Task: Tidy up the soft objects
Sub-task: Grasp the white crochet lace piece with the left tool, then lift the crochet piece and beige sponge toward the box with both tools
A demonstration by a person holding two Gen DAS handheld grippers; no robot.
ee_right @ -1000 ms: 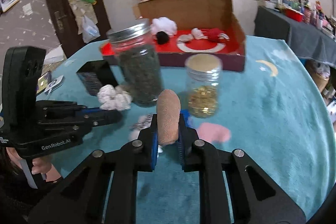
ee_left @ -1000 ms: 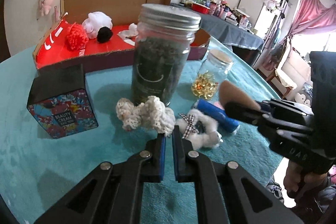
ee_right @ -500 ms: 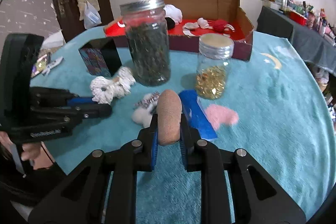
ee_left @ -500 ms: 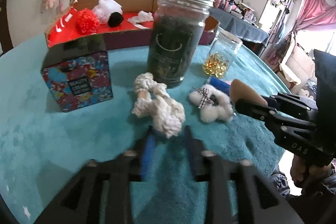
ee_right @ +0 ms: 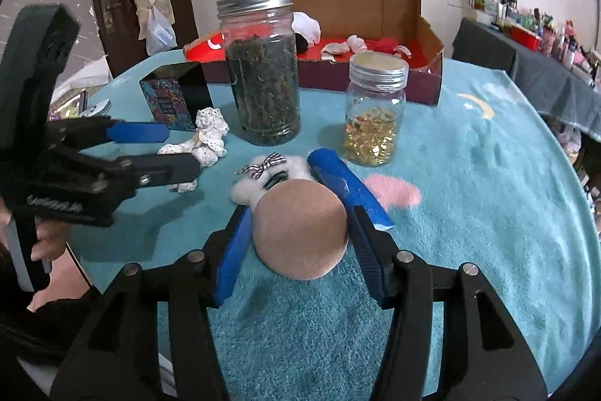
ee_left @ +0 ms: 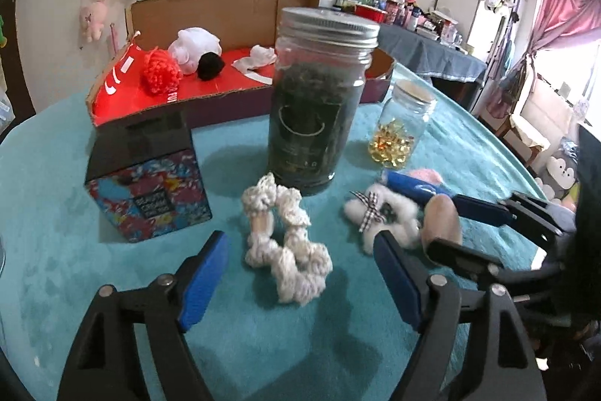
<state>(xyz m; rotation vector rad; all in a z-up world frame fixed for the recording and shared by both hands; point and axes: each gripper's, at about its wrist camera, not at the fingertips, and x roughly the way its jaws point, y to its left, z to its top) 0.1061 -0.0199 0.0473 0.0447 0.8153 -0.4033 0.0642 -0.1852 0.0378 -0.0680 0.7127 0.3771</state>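
Left gripper (ee_left: 300, 277) spread wide, jaws just opened, straddling a cream crocheted scrunchie (ee_left: 287, 252) lying free on the teal tablecloth (ee_left: 56, 213). Right gripper (ee_right: 296, 243) partly open, jaws just loosened around a tan sponge puff (ee_right: 300, 228); contact unclear. Beyond: fluffy white scrunchie (ee_right: 263, 175), tall jar (ee_right: 263, 70), cardboard box (ee_right: 375, 2).

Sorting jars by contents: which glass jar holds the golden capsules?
The shorter clear glass jar; the taller metal-lidded jar beside it holds dark dried leaves.
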